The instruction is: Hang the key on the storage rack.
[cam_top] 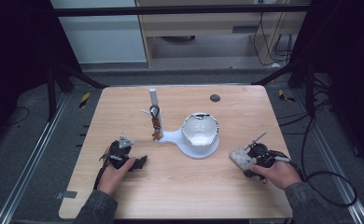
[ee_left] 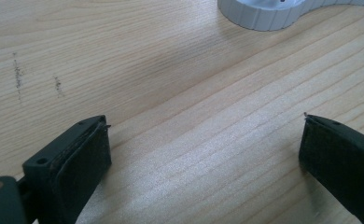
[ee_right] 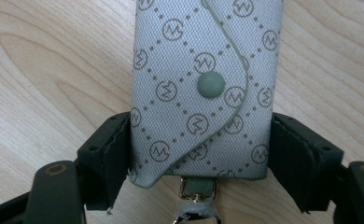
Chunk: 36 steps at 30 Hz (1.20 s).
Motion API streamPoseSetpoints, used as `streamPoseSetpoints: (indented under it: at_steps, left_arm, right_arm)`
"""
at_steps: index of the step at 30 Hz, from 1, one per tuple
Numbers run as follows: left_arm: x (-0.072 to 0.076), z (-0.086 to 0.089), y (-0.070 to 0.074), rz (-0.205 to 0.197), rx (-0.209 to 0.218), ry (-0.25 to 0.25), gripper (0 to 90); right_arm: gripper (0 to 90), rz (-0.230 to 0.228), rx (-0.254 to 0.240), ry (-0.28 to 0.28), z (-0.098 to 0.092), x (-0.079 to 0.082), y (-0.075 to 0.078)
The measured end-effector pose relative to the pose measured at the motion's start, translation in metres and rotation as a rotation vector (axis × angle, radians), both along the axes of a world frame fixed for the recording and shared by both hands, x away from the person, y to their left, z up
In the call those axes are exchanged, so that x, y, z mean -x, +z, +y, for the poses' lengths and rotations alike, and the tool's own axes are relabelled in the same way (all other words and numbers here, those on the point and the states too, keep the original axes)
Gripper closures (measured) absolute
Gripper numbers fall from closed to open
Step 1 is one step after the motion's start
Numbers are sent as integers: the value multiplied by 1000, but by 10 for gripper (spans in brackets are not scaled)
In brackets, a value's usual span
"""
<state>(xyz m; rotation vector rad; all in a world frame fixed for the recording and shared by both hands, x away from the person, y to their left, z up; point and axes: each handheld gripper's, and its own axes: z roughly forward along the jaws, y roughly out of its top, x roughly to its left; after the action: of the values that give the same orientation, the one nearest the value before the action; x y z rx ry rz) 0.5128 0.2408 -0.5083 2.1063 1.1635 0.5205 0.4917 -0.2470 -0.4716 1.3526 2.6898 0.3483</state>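
Note:
A grey key pouch (ee_right: 203,93) with a monogram print and a snap button lies on the wooden table (cam_top: 180,182) at the right. My right gripper (ee_right: 201,140) has a pad pressed on each long side of it, near the end with the metal clasp (ee_right: 196,191). In the high view the pouch (cam_top: 238,156) sticks out from the right gripper (cam_top: 242,161) toward the table's middle. My left gripper (cam_top: 140,162) rests on the table at the left. It stands open (ee_left: 203,140) over bare wood, with nothing between its jaws.
A white stand (cam_top: 178,137) sits mid-table with an upright post (cam_top: 153,100) and a white bowl (cam_top: 199,129). A dark key ring (cam_top: 155,119) hangs from the post's peg. The stand's ribbed base (ee_left: 264,14) lies ahead of the left gripper. A small black disc (cam_top: 214,98) sits near the far edge.

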Motion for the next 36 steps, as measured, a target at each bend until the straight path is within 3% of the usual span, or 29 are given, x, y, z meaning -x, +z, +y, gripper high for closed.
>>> streamPoseSetpoints:
  at_steps: [18,36]
  left_arm:
    - [0,0,0,0,0,0,15]
    - [0,0,0,0,0,0,15]
  right_arm:
    - [292,-72,64,80,5,6,10]
    - [300,-236,190,200,24,12,52]
